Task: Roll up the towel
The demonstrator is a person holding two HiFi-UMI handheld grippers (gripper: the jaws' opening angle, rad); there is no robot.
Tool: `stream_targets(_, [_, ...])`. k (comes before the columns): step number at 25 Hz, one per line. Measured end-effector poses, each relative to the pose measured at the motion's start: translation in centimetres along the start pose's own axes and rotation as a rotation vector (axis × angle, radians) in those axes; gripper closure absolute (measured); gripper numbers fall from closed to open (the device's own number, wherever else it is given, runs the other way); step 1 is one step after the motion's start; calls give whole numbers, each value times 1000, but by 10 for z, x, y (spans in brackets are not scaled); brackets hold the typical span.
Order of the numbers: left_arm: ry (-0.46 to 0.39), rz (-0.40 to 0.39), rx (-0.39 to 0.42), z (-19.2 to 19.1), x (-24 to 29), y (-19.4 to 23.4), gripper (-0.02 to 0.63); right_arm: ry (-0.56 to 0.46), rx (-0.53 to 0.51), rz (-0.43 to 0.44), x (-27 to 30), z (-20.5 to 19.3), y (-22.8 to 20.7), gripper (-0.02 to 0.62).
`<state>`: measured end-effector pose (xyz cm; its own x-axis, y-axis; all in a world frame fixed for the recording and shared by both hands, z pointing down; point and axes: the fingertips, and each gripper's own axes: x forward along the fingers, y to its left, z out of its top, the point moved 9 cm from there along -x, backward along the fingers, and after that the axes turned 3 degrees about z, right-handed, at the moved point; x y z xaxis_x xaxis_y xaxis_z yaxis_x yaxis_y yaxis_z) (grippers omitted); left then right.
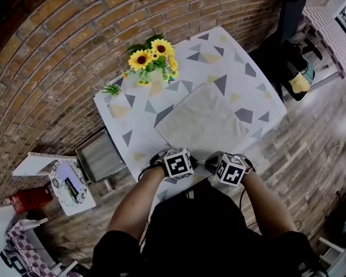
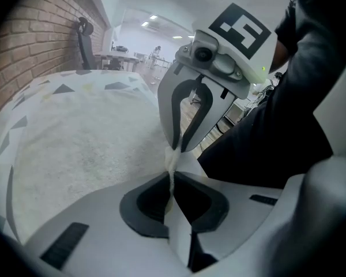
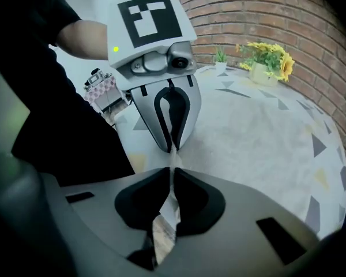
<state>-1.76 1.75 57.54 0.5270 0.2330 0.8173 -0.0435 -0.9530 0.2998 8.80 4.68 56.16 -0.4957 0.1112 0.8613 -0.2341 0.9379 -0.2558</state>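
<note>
A pale beige towel (image 1: 203, 120) lies flat on the white table (image 1: 242, 68) with its grey and yellow triangles. My two grippers sit side by side at the towel's near edge, close to my body. In the left gripper view, the left gripper (image 2: 172, 178) is shut on a thin fold of the towel's edge (image 2: 81, 137). Just beyond it, the right gripper (image 2: 181, 146) pinches the same edge. In the right gripper view, the right gripper (image 3: 173, 178) is shut on the towel (image 3: 248, 137), with the left gripper (image 3: 173, 148) opposite. From the head view, the marker cubes hide the left gripper's (image 1: 179, 161) and the right gripper's (image 1: 230, 169) jaws.
A pot of sunflowers (image 1: 153, 56) and a small green plant (image 1: 111, 89) stand at the table's far left corner, against a brick wall (image 1: 57, 45). A grey tray (image 1: 99, 154) sits low to the left of the table. A dark chair (image 1: 294, 79) stands to the right.
</note>
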Motion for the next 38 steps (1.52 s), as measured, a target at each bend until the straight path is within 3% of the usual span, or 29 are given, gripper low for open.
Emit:
stream_targets(3, [-2,4,-39,1,0,5,571,4,39,5,-1,1,-8,554])
stream_targets(6, [16,53,-24,1,-1,8,568,-4,91,18,1,2,-16,554])
stream_targets(8, [42,136,42,4,-4,7,551,-12,114,24,0,3,-21,554])
stream_targets(10, [75,240,147,5,-6,3,449,-4,125,30,-1,4,-25,554])
stream_targets(11, [82,281,203,7,-7,-2,439,2,128,33,0,4,-26,554])
stream_targets(15, [73,341,349,11,-9,-23,439,6,165,49,-1,5,-29,554])
stream_targets(20, [82,354,371,12,0,-27,444,-30,233,45,-8,5,-35,548])
stream_targets(22, [87,363,349,11,2,-22,504,-49,193,17,-12,5,-32,519])
stream_targets(25, [81,345,306,11,2,-16,549,-77,42,-92,-20,7,-20,439])
stream_targets(28, [66,298,235,8,1,-11,558,-97,-112,-188,-23,15,-4,437])
stream_targets(33, [49,162,113,6,-5,-7,563,-45,-214,-184,-6,17,11,482])
stream_targets(38, [101,30,103,6,-5,-14,568,12,-211,-116,3,11,12,578])
